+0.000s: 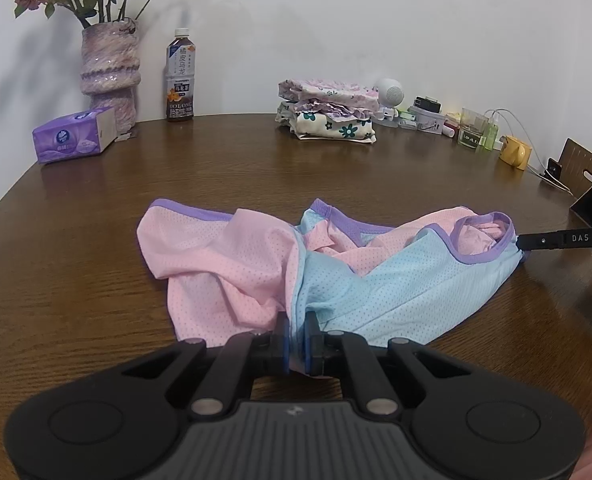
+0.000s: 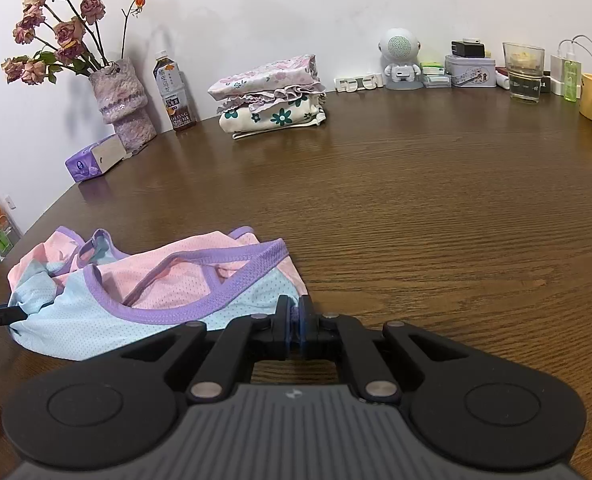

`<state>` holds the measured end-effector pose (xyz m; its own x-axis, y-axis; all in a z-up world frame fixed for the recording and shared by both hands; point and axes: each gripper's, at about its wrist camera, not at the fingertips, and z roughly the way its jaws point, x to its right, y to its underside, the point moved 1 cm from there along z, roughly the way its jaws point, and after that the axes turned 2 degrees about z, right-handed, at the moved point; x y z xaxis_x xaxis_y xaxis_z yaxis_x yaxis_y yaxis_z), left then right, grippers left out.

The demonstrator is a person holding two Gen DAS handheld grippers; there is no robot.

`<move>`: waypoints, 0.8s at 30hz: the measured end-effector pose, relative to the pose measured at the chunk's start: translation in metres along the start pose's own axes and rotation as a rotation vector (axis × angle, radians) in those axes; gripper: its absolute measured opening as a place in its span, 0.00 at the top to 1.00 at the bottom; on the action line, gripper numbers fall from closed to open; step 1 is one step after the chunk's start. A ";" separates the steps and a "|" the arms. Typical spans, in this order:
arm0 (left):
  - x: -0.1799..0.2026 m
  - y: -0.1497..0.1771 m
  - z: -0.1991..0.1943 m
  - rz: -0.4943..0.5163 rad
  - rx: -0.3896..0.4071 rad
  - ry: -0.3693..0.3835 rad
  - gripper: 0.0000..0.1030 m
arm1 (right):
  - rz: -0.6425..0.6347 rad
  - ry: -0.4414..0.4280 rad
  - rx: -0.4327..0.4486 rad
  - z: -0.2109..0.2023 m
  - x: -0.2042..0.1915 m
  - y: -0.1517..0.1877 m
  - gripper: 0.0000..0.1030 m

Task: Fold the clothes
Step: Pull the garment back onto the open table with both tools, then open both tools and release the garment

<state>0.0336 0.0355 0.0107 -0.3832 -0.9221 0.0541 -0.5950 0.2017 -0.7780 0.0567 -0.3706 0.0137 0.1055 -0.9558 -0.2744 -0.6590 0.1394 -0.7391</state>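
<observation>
1. At the far left, against the wall, a purple tissue pack (image 1: 74,134), a knobbly mauve vase (image 1: 110,74) of dried roses and a tea bottle (image 1: 180,76) are kept well apart from the working area.
2. On the bare middle of the wood-grain table (image 1: 256,168) a vest (image 1: 256,264) is laid: thin perforated mesh, one half pink, the other pale blue, edged with purple ribbed binding at neck and armholes. It is still rumpled, with the pink half bunched in soft ridges, so the fold is judged hardly begun.
3. The vest's near hem is pinched by the left gripper (image 1: 296,340); its blue pads are drawn narrow with cloth between them, presumably so the edge can be pulled taut.
4. A neat pile (image 1: 327,110) of floral, frilled garments is stacked at the back, well apart from the vest; it is taken to be the finished work.
5. The right gripper (image 2: 294,324) is clamped narrow on the purple-bound corner of the blue side, at the vest's right end, probably to stretch the cloth flat between the two grips.
6. Along the right of the wall are ranged a white toy robot (image 2: 400,58), a tin (image 2: 471,70) and a glass (image 2: 523,72).
</observation>
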 end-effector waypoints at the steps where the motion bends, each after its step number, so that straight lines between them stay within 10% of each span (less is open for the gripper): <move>1: 0.000 0.000 0.000 -0.001 0.001 0.000 0.94 | 0.000 0.000 0.000 0.000 0.000 0.000 0.97; 12: 0.000 0.001 -0.002 -0.012 -0.001 -0.017 0.86 | -0.014 0.014 -0.015 -0.002 -0.002 0.000 0.84; 15: -0.001 0.001 -0.007 -0.035 0.014 -0.044 0.44 | -0.017 0.029 -0.004 -0.007 -0.005 0.000 0.43; 17: -0.003 0.000 -0.014 -0.059 0.036 -0.057 0.20 | -0.027 0.038 0.016 -0.013 -0.008 -0.001 0.38; 24: -0.013 -0.002 -0.026 -0.158 0.068 -0.069 0.13 | -0.022 -0.004 0.077 -0.035 -0.022 -0.003 0.19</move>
<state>0.0219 0.0554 0.0278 -0.2380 -0.9614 0.1379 -0.5936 0.0316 -0.8041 0.0309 -0.3594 0.0434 0.1224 -0.9578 -0.2599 -0.5971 0.1382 -0.7902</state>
